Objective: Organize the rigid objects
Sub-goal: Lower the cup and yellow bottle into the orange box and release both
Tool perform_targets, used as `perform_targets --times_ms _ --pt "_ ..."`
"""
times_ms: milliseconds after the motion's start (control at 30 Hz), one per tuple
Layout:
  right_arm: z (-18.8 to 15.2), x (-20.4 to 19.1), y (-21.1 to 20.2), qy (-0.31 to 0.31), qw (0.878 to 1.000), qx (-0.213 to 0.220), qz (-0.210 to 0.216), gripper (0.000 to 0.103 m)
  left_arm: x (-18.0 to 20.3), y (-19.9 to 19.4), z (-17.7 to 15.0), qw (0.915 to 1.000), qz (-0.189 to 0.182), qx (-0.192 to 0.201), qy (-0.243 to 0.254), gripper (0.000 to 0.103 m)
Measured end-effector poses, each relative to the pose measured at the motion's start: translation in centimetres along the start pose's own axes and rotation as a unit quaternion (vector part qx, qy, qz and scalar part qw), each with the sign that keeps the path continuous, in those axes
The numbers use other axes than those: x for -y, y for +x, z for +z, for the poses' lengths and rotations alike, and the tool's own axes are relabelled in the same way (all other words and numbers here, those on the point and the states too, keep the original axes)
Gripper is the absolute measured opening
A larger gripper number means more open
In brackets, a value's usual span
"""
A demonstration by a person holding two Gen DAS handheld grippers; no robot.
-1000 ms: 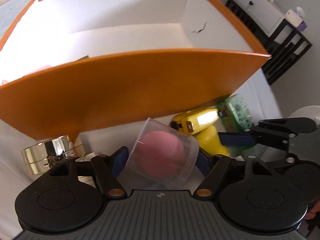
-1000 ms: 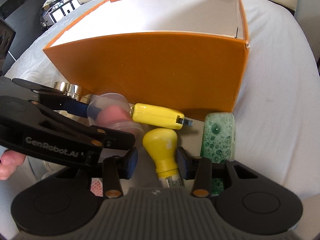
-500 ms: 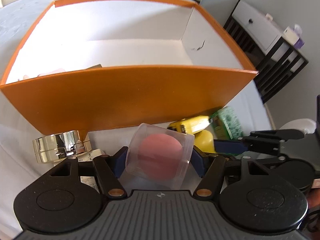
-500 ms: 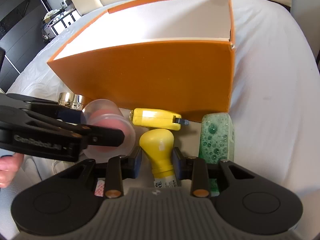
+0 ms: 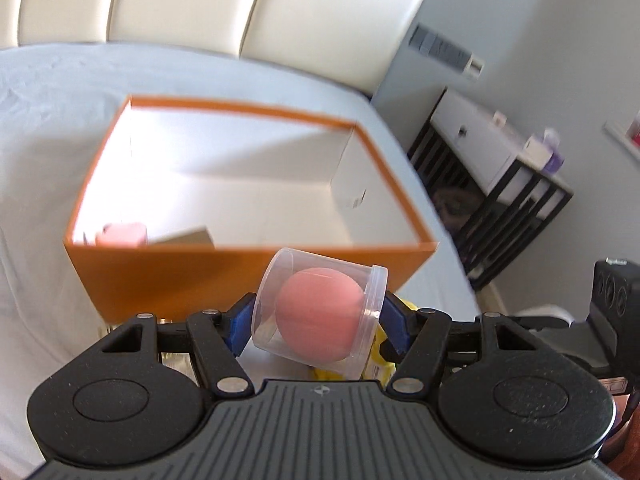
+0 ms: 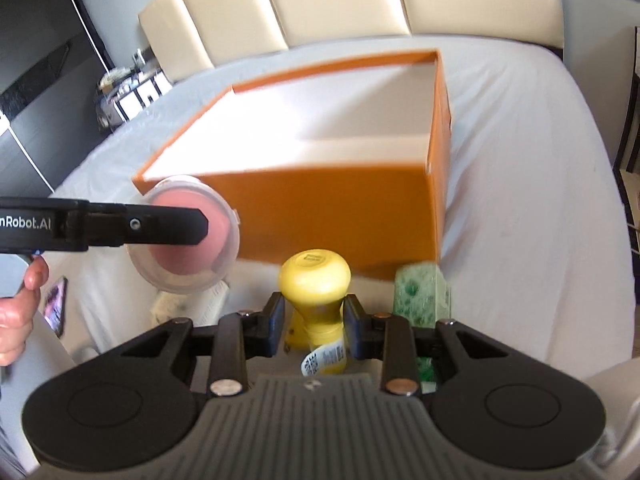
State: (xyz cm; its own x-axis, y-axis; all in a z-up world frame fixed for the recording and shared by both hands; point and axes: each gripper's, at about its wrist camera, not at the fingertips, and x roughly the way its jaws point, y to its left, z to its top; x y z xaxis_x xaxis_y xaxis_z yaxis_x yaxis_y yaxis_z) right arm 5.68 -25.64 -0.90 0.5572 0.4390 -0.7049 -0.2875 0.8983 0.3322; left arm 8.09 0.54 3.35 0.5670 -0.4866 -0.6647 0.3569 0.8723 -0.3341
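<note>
- On the bed [image 6: 532,184], covered by a smooth pale sheet with soft wrinkles, stands an orange box [image 6: 344,208] of stiff card, rectangular, open on top and white inside.
- Inside the box, at its near left corner, lie a small pink block [image 5: 122,234] and a flat brownish card [image 5: 186,237].
- Left tongs [image 5: 318,320] are clamped on a clear plastic jar [image 5: 320,312], round and thin-walled, with a matte pink ball [image 5: 320,314] inside; the blue pads press its two sides. The jaws have just been closing a little on it.
- This jar lies tilted in the air, in front of the near wall of the box.
- Right tongs [image 6: 314,322] are clamped on the neck of a glossy yellow bottle [image 6: 316,280] with a wide rounded cap; these jaws have also just been closing on it.
- Beside the bottle, on the sheet by the box corner, is a green foamy sponge [image 6: 420,292].
- A bare hand [image 6: 18,308] grips the handle of the left tongs; both tongs point downward, toward the box.
</note>
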Motion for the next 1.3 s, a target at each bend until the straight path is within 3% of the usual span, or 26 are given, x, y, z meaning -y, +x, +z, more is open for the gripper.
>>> perform_targets --times_ms 200,333,433,500,733,1000,1133,1300 --pt "4.3 -0.8 -3.2 -0.004 0.998 0.056 0.020 0.031 0.4 -1.7 3.3 0.9986 -0.008 0.052 0.009 0.074" --pt "8.0 -1.2 -3.2 -0.003 0.997 0.067 0.028 0.031 0.0 -1.2 6.4 0.9977 0.021 0.063 0.017 0.074" --pt "10.2 -1.5 -1.9 -0.003 0.998 0.063 0.013 0.031 -0.9 0.0 8.3 0.9974 0.031 0.060 0.026 0.074" --pt "11.3 -1.6 -0.7 -0.004 0.998 0.059 0.006 0.031 -1.5 1.2 9.1 0.9958 0.058 0.059 0.039 0.074" --pt "12.7 -2.3 3.9 -0.021 0.999 0.018 -0.020 0.030 -5.6 6.0 9.7 0.9886 0.130 -0.006 0.076 0.074" --pt "13.4 -2.2 8.7 -0.031 0.998 -0.028 -0.040 0.030 -5.8 10.3 7.2 0.9563 0.220 -0.066 0.181 0.074" --pt "14.5 -2.2 11.0 -0.022 0.997 -0.061 -0.052 0.030 -6.1 10.9 6.5 0.9549 0.213 -0.081 0.190 0.074" --pt "15.7 -2.1 13.2 0.009 0.996 -0.087 -0.030 0.030 -6.1 10.9 5.7 0.9543 0.201 -0.090 0.202 0.075"
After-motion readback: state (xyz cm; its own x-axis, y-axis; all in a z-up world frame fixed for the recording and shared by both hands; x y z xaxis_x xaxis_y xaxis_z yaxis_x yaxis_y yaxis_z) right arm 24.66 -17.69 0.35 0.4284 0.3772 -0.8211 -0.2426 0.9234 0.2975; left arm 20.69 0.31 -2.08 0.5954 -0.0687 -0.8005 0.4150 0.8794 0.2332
